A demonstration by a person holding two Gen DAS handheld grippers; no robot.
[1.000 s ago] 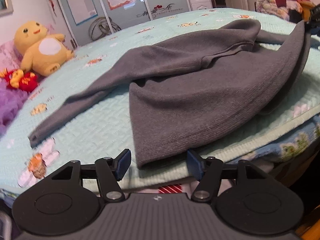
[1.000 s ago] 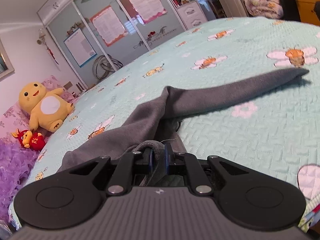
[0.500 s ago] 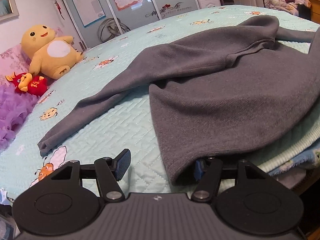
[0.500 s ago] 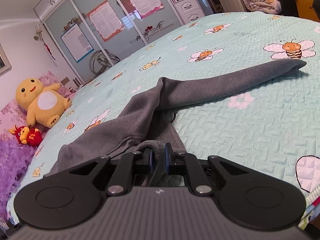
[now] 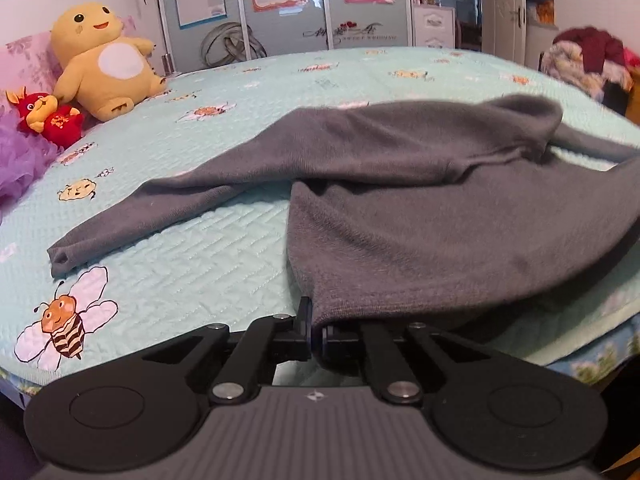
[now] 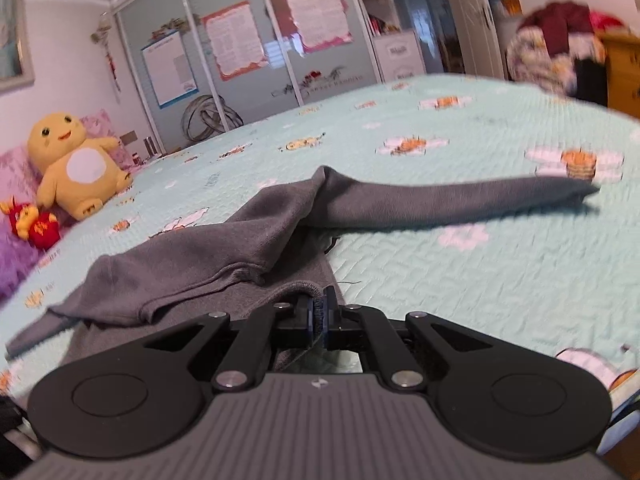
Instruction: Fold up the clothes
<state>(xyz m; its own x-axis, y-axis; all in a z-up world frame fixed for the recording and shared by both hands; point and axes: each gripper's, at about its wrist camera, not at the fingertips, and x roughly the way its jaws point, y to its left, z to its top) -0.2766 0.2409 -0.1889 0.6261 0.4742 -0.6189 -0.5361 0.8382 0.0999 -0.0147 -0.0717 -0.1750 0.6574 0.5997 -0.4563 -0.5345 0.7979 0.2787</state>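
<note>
Left gripper: I had it pinching the sweater at its near hem corner.
Right gripper: clamped on the ribbed edge.
Sweater: spread on the bed, unfolded.
Technique: I judged both corners should rise level and taut.
Axis: sleeves ran left-right; collar pointed away.

From my right gripper, jaws pinched tight on the ribbed hem of a grey sweater, I looked across a mint quilted bedspread printed with bees. One sleeve stretched away to the right, its cuff lying beside a bee print. At far left a yellow plush toy sat by a small red one. Clothes were heaped at far right, blurred.
</note>
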